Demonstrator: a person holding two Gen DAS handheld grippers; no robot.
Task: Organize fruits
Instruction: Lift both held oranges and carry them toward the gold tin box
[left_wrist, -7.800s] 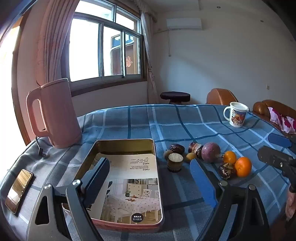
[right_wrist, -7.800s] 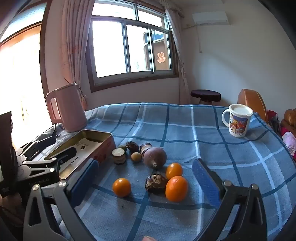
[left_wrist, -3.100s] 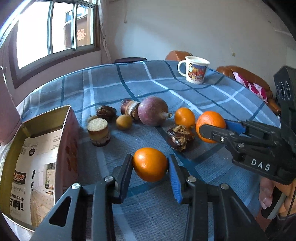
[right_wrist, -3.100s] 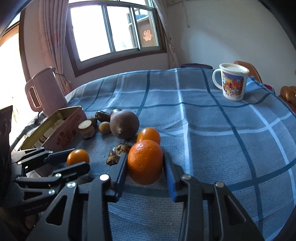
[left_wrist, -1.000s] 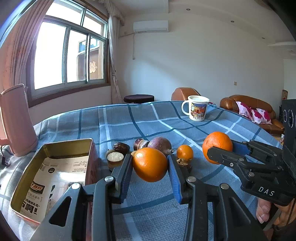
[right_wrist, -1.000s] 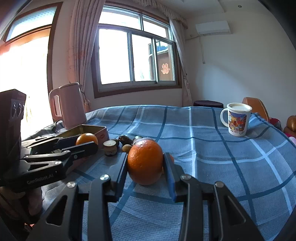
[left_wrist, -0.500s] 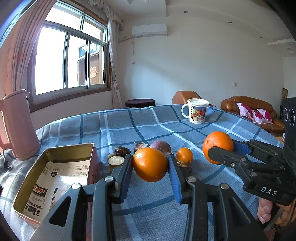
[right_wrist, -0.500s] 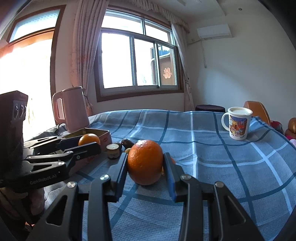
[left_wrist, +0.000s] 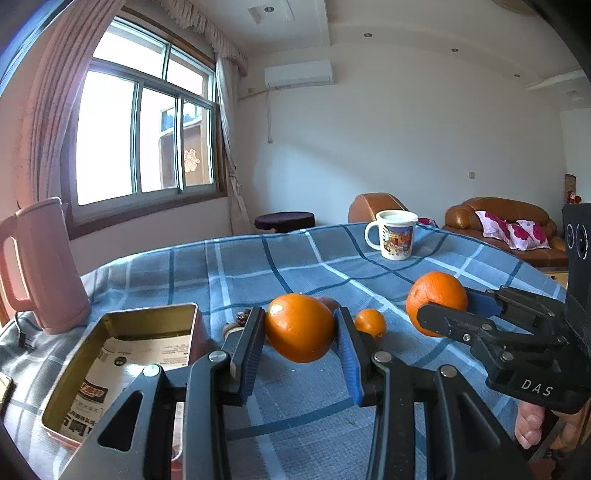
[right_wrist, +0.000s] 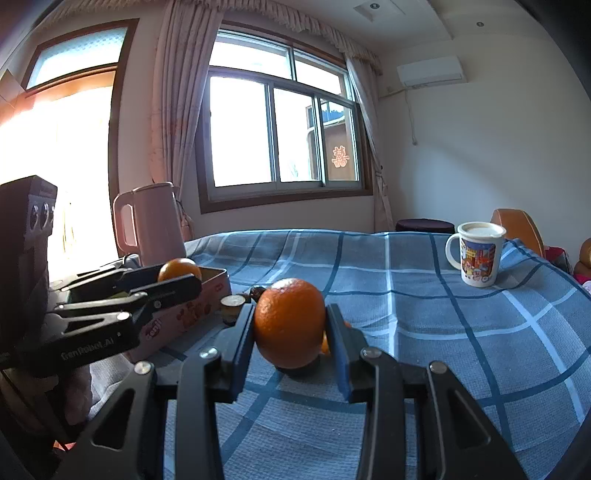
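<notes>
The tin (left_wrist: 155, 314), on the desk's left, holds only printed paper (left_wrist: 140, 354); each gripper's jaws clench an orange: left gripper (left_wrist: 299, 334), right gripper (right_wrist: 290, 325).

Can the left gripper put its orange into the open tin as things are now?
Probably yes. The left gripper holds its orange clear above the cloth, and the tin lies open just to its left, with only paper inside.

- A home living room: brown leather sofa (left_wrist: 509, 218) with a flowered cushion (left_wrist: 517, 232).
- Curtained window (right_wrist: 280, 136) and wall air conditioner (left_wrist: 298, 74).
- Bench under a blue plaid cloth (right_wrist: 424, 280), carrying a pink electric kettle (right_wrist: 149, 221) and a printed mug (right_wrist: 478, 258).
</notes>
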